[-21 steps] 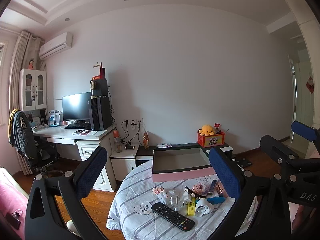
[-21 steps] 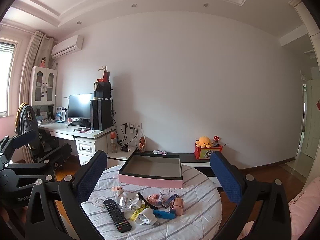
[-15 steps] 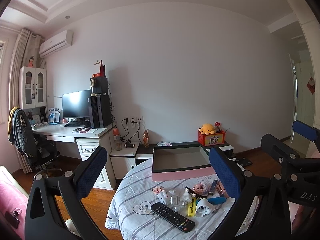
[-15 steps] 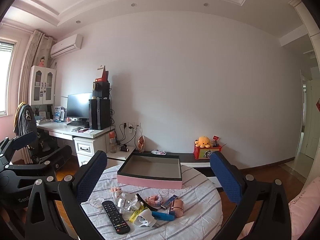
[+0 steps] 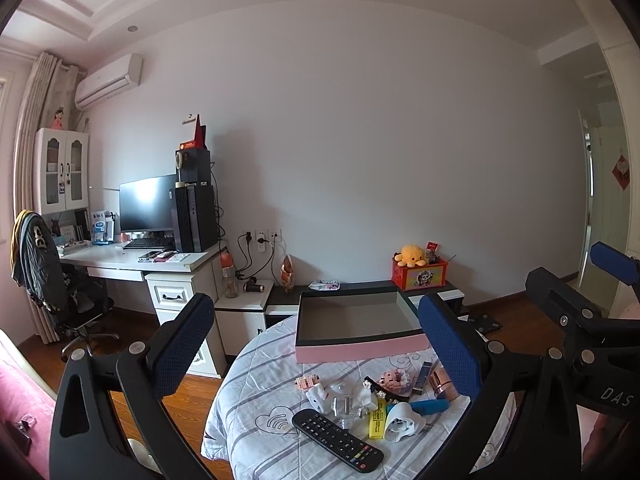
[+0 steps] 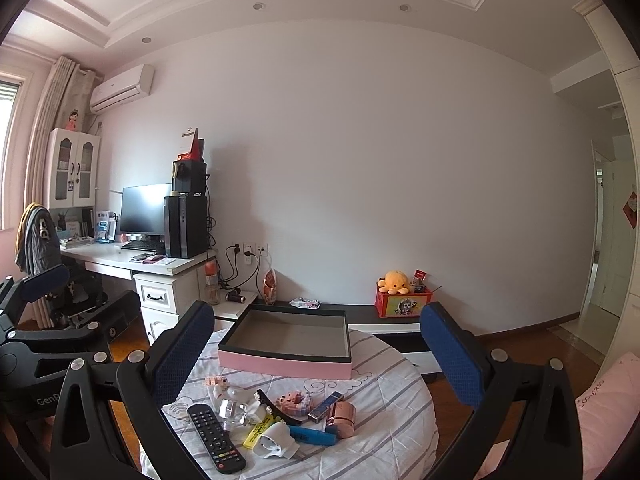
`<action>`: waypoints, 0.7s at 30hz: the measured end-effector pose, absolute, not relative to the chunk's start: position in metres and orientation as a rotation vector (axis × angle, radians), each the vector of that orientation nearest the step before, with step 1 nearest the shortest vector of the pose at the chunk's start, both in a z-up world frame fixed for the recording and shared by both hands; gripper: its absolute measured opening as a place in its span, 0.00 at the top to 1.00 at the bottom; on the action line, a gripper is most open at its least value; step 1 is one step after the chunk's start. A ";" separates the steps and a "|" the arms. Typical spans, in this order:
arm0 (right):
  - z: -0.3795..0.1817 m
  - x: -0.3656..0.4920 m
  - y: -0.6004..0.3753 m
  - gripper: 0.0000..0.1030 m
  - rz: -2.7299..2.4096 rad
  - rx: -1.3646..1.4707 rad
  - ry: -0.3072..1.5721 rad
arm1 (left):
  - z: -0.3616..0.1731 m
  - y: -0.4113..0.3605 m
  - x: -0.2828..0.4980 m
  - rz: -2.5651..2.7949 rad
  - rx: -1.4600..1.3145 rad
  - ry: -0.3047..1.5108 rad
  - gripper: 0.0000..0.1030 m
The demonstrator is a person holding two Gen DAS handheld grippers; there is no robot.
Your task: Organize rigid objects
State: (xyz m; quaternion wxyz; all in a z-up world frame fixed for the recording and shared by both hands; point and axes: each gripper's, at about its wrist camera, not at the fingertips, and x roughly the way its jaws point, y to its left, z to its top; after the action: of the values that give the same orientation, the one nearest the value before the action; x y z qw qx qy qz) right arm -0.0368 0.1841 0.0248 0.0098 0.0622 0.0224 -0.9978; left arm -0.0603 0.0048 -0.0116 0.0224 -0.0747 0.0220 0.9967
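Left wrist view puts the clutter of small rigid things low and ahead of your left tongs [image 5: 320,344], on the round table [image 5: 256,420] with the striped cloth, and the pink box [image 5: 360,350] sits just behind that clutter, open side up and bare inside as far as you can see. From the left tongs the black remote [image 5: 338,434] is the nearest piece, lying flat with its long axis running from upper left down to lower right; beside it lie a yellow marker [image 5: 377,420], a white plug-like piece [image 5: 400,424] and a blue pen [image 5: 428,406]. From your right tongs [image 6: 316,352] the same pile lies below and slightly to the left, with the remote [image 6: 216,436] on its left edge, long axis nearly straight toward you, and a rose-coloured cylinder [image 6: 341,416] toward the right side. By my judgement the remote falls to the left hand and the cylinder to the right, since each lies on that hand's side of the heap, and a grip across the remote's narrow width looks the sounder one. Both tongs stand spread wide, the blue pads well apart, holding nothing and touching nothing, well above the table. Nothing yet lies in the box, so I judge the sorting not begun
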 end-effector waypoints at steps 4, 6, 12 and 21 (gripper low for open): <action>0.022 -0.041 0.186 0.00 -3.116 0.197 0.066 | -0.013 0.006 -0.061 3.086 -0.230 0.066 0.00; 0.020 -0.043 0.187 0.00 -3.116 0.203 0.068 | -0.014 0.008 -0.065 3.089 -0.235 0.071 0.00; 0.016 -0.045 0.188 0.00 -3.115 0.211 0.072 | -0.019 0.010 -0.069 3.088 -0.244 0.071 0.00; 0.013 -0.053 0.188 0.00 -3.111 0.225 0.081 | -0.023 0.010 -0.075 3.095 -0.260 0.075 0.00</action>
State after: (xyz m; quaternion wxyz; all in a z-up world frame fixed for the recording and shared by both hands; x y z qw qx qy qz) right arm -0.0529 0.1883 0.0127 0.0106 0.0722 0.0260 -0.9970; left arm -0.0752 0.0099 -0.0234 0.0173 -0.0837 0.0241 0.9960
